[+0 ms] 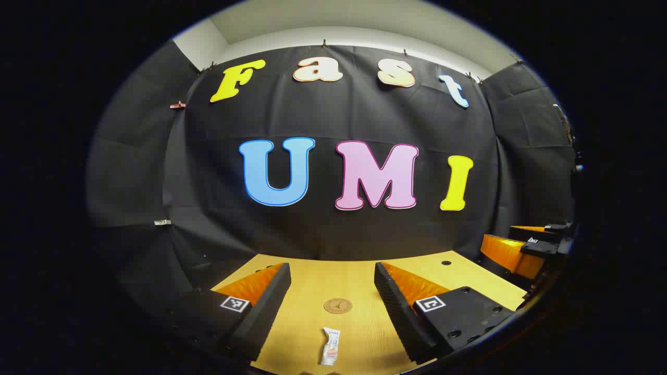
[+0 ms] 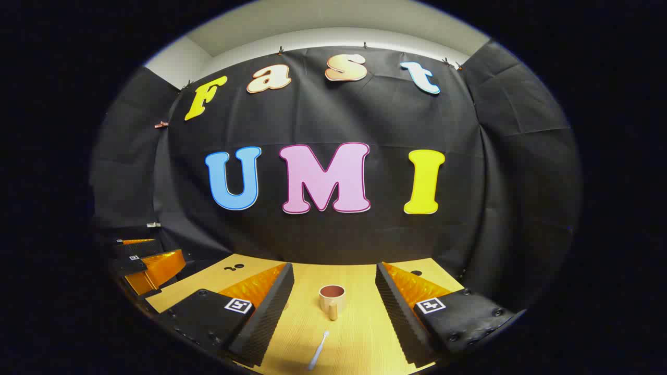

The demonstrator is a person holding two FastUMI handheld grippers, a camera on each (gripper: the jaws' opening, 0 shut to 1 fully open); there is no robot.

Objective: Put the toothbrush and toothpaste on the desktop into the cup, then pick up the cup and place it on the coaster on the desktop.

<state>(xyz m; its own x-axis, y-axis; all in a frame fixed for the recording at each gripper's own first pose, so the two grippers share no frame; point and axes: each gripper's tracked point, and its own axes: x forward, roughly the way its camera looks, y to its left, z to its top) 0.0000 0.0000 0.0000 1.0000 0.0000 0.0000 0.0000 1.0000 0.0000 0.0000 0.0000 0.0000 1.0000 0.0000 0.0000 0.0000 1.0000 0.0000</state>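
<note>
In the left gripper view, a small white toothpaste tube (image 1: 330,346) lies on the wooden desktop (image 1: 359,284) near the bottom edge. A round brown coaster (image 1: 337,305) sits just beyond it. My left gripper (image 1: 332,281) is open, its fingers either side of both, raised above the desk. In the right gripper view, a beige cup (image 2: 332,299) with a dark inside stands upright with its handle facing me. A white toothbrush (image 2: 318,350) lies in front of it. My right gripper (image 2: 333,278) is open, straddling cup and brush from above.
The other gripper (image 1: 523,247) shows at the right edge of the left gripper view, and at the left edge (image 2: 143,260) of the right gripper view. Small dark holes (image 2: 234,267) mark the desktop near the back. The black cloth wall stands close behind the desk.
</note>
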